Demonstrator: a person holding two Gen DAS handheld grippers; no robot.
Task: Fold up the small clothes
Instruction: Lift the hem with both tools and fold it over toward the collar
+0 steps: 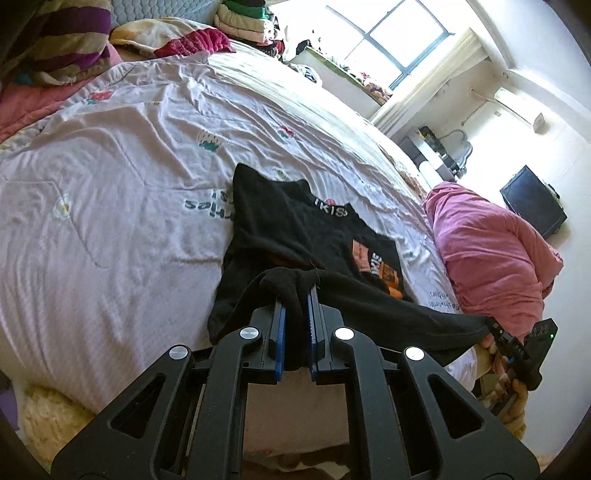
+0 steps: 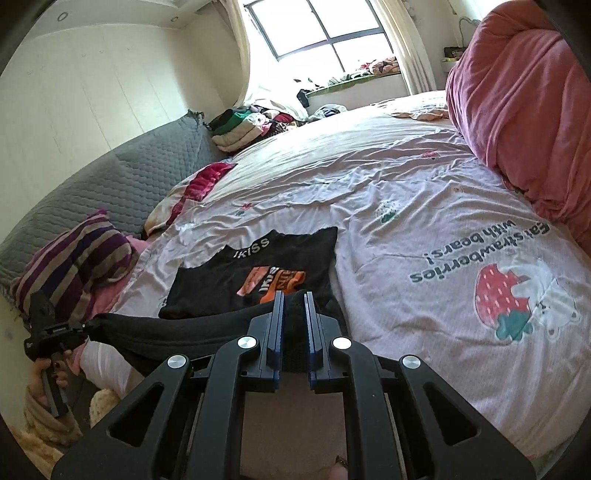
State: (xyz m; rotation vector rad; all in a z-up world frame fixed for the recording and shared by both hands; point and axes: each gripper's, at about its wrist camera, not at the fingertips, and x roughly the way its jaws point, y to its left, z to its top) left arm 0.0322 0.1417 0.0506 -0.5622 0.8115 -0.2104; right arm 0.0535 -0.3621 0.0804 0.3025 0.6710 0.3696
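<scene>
A small black garment (image 1: 295, 229) lies on a bed, on a pale pink bedsheet (image 1: 110, 206) printed with strawberries, bears and lettering. The garment has a white-lettered band at its neck and an orange and pink print on its front. Its far part rests flat on the sheet, while its near edge is lifted off the bed and stretched into a taut black band between two grippers.

The left gripper (image 1: 295, 291) has its jaws closed narrow on a bunched end of that edge, with black cloth pinched between the blue pads. The right gripper (image 2: 293, 295) grips the other end the same way, jaws narrow with black fabric filling the gap. Each gripper also shows at the edge of the other's view, held in a person's hand (image 1: 509, 384).

Beside the garment, a rolled pink blanket (image 2: 524, 110) lies along one side of the bed. A striped purple and tan cushion (image 2: 81, 258) sits on the other side, near a grey quilted headboard (image 2: 110, 177). A stack of folded clothes (image 2: 240, 129) rests at the far corner, below a bright window (image 2: 314, 26).
</scene>
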